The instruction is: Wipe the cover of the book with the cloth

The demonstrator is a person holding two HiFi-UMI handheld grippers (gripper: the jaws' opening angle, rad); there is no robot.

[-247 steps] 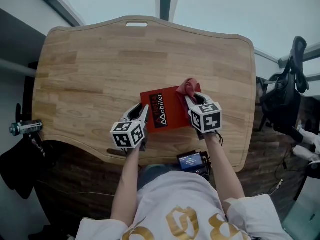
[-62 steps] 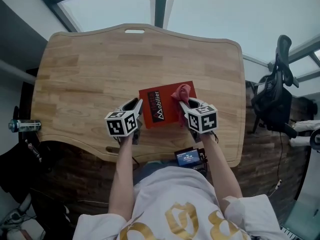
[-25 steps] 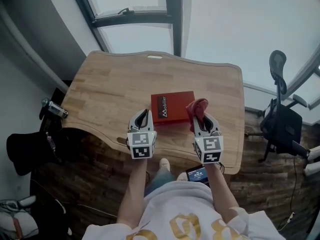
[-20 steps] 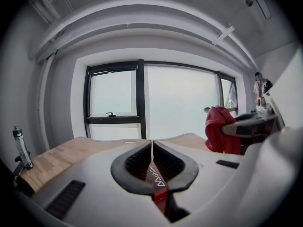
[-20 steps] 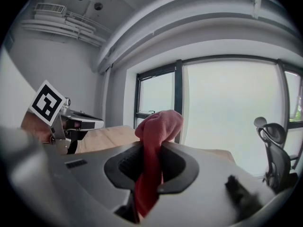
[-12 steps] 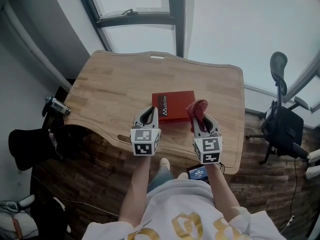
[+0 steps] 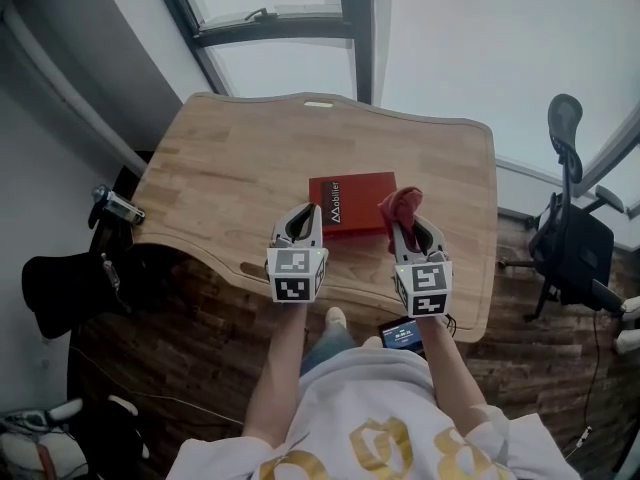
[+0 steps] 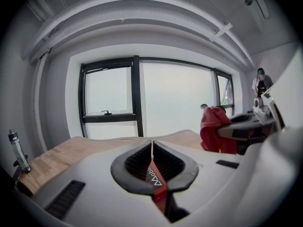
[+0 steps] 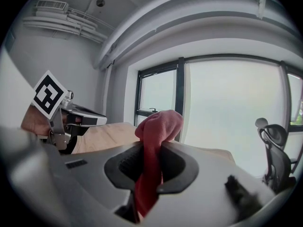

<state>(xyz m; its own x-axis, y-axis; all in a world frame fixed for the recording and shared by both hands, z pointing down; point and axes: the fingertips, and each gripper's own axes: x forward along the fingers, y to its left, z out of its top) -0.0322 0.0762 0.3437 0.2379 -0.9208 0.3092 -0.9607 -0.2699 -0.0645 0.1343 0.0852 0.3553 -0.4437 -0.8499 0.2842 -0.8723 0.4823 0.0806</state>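
The red book (image 7: 352, 204) lies flat on the wooden table (image 7: 230, 158), with its white title toward the left. My left gripper (image 7: 308, 212) is raised over the book's near left corner, jaws shut and empty. Through their slit in the left gripper view (image 8: 152, 144) a strip of the book (image 8: 156, 186) shows. My right gripper (image 7: 405, 220) hangs by the book's near right corner, shut on the red cloth (image 7: 399, 204). The cloth (image 9: 154, 126) bunches above the right gripper's (image 9: 150, 148) closed jaws and hangs below them. Neither gripper touches the book.
A black office chair (image 7: 572, 228) stands right of the table. A bottle (image 7: 116, 207) and a dark bag (image 7: 62, 286) are off the table's left side. A small screen (image 7: 405, 334) sits below the front edge. Windows (image 8: 142, 98) lie beyond the far edge.
Earlier both grippers were low at the book, the cloth on its cover. They have since lifted and drawn back toward the front edge. Over the last second they have hardly moved.
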